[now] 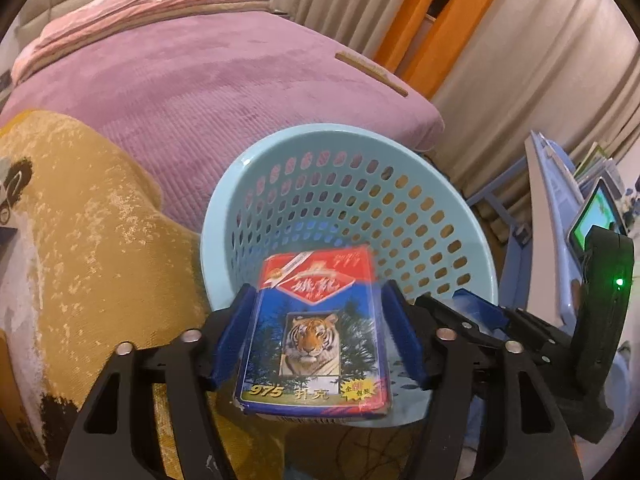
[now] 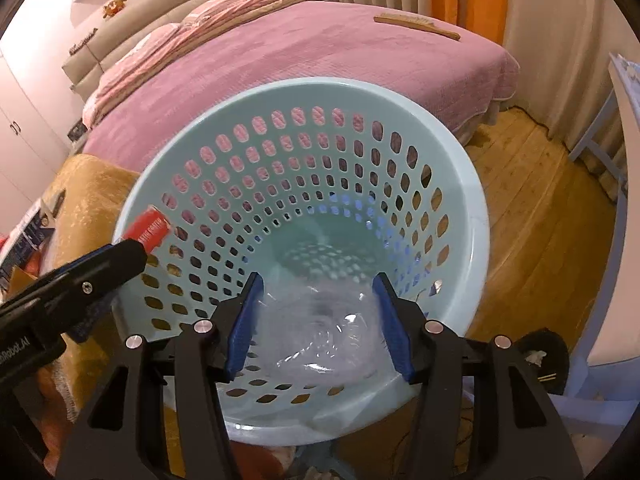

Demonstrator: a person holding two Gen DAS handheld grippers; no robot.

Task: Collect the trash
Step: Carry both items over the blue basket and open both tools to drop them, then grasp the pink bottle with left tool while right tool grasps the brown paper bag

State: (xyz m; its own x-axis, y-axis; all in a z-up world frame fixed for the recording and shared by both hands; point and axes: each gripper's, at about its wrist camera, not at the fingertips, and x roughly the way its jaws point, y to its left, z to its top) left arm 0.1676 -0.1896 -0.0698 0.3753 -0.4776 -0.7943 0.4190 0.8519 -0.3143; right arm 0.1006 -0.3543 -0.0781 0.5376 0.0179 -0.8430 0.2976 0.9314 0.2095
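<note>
The left gripper [image 1: 320, 336] is clamped on a card box [image 1: 314, 332] printed with a tiger, holding it over the near rim of the light blue perforated basket [image 1: 348, 200], and the box's red end shows at the basket's left rim in the right wrist view. The right gripper [image 2: 318, 324] holds a crumpled clear plastic wrapper [image 2: 320, 332] between its blue pads, just inside the basket's mouth. Behind the basket lies a bed [image 2: 320, 52] with a purple cover.
</note>
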